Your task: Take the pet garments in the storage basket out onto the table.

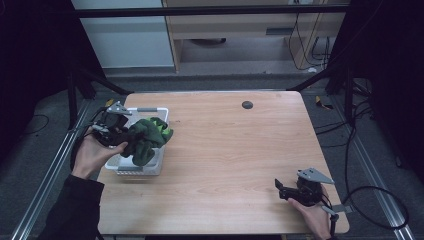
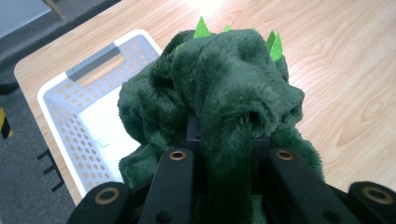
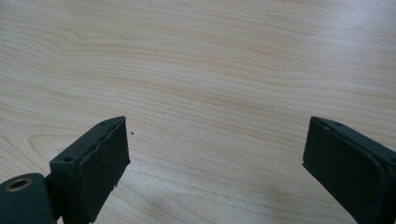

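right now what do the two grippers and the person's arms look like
Both grippers are black with two flat-padded jaws: the left gripper and the right gripper. Each carries a grey three-cornered plate on top and trails a black cable. Brass-ringed holes mark the jaw links. The left forearm wears a dark sleeve.

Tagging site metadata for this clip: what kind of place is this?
Likely a lab data-collection rig, not a home. A bare wooden table stands inside a dark metal frame, cables trail over grey carpet, and a person works handheld grippers; the left gripper holds a green plush toy over a white basket.
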Demonstrator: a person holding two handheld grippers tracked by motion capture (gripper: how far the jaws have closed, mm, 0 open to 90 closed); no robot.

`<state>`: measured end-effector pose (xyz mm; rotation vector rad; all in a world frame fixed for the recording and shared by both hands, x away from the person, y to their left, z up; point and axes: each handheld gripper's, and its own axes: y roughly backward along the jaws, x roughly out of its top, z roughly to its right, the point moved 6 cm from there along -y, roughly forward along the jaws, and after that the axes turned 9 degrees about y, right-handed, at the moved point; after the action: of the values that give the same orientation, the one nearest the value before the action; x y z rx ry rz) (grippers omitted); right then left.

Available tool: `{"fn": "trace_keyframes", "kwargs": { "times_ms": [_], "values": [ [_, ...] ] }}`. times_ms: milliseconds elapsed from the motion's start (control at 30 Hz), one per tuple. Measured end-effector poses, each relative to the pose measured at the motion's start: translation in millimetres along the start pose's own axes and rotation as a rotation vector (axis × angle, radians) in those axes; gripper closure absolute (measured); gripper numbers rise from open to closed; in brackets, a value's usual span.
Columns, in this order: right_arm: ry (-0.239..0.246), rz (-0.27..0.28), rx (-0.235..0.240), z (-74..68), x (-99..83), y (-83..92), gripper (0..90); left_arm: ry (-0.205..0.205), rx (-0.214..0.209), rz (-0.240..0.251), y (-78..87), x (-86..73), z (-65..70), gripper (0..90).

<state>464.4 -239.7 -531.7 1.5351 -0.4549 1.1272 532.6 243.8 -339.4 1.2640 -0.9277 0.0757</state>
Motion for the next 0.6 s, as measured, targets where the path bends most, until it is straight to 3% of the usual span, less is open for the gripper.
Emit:
{"fn": "trace_keyframes", "kwargs": {
  "times_ms": [133, 600],
  "values": [
    [0.001, 0.001, -0.001, 0.3, 0.0, 0.1, 7.1, -0.038, -0.015, -0.007, 2.9, 5.2, 10.7, 77.9],
    [0.005, 0.009, -0.011, 2.2, 0.4, 0.4, 6.8, -0.1, -0.064, -0.022, -3.0, 15.8, 41.9, 77.7]
  ]
}}
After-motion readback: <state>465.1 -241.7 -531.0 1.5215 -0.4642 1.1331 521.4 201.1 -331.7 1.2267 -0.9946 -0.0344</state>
